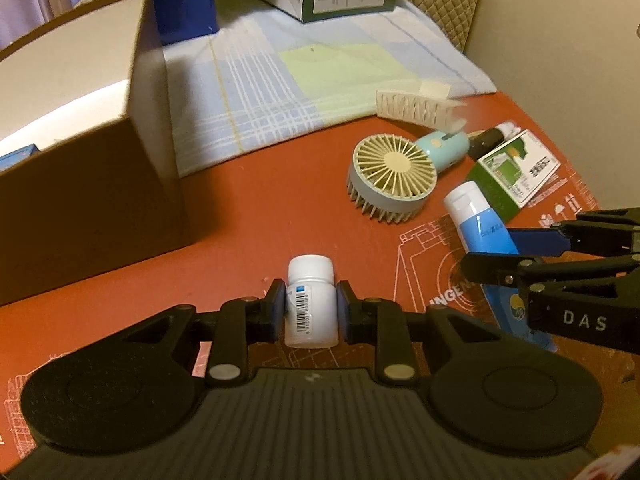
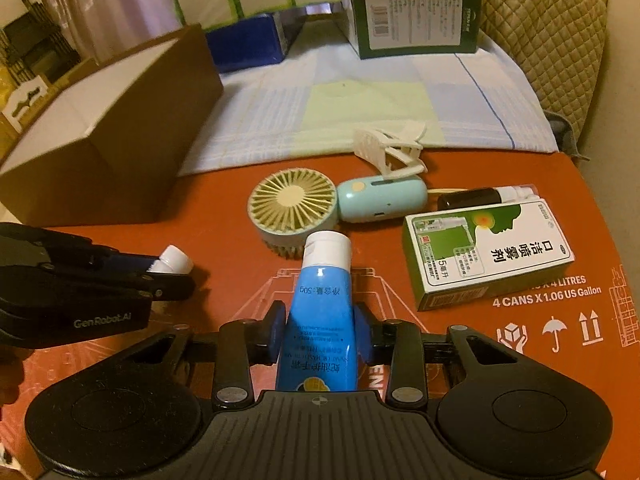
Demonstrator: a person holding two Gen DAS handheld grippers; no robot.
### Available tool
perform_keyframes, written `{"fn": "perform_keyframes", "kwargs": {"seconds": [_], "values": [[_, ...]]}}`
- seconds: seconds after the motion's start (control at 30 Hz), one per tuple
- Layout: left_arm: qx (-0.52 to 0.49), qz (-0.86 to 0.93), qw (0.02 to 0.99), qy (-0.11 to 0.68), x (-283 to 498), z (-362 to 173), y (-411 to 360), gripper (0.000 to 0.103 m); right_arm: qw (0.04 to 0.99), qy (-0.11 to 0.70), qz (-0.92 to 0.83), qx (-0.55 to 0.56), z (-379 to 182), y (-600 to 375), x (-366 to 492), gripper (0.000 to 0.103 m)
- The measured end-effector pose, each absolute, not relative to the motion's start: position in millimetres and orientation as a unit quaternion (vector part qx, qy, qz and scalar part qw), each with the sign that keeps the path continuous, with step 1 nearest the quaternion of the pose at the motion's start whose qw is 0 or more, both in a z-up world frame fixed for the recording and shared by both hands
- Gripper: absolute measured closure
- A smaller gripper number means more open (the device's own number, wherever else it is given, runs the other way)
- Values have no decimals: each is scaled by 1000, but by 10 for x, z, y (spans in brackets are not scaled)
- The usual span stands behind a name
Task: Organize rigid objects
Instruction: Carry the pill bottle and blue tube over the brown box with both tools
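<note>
left gripper (image 1: pixel 311 312) clamped on bottle (image 1: pixel 311 304), lower centre; light, stiff, slick; hold mid-body | right gripper (image 2: pixel 320 330) pinching tube (image 2: pixel 322 312), lower centre; soft, so grip gently at the middle | fan (image 2: pixel 294 210) and carton (image 2: pixel 488 252) mid-frame | box (image 2: pixel 120 120) upper left, likely destination

The fan (image 2: pixel 294 210) lies right of the box (image 2: pixel 120 128). A carton (image 2: pixel 488 252) lies right of the fan, the cloth (image 2: pixel 360 108) behind.

Black ribbed left tongs (image 1: pixel 311 312), blue pads, silver rivets, right tongs (image 2: pixel 320 330) lettered "DAS"
</note>
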State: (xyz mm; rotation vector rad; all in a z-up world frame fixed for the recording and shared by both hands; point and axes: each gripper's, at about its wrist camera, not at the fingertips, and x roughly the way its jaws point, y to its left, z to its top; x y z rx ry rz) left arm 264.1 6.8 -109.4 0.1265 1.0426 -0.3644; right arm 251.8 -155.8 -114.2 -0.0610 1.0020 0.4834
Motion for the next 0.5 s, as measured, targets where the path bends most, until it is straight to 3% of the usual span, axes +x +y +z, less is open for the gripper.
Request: {"fn": "perform_keyframes", "kwargs": {"seconds": [0.5], "values": [[21, -142, 884, 446, 2270, -500, 641, 81, 850, 438, 294, -7, -636, -1302, 2264, 70]]}}
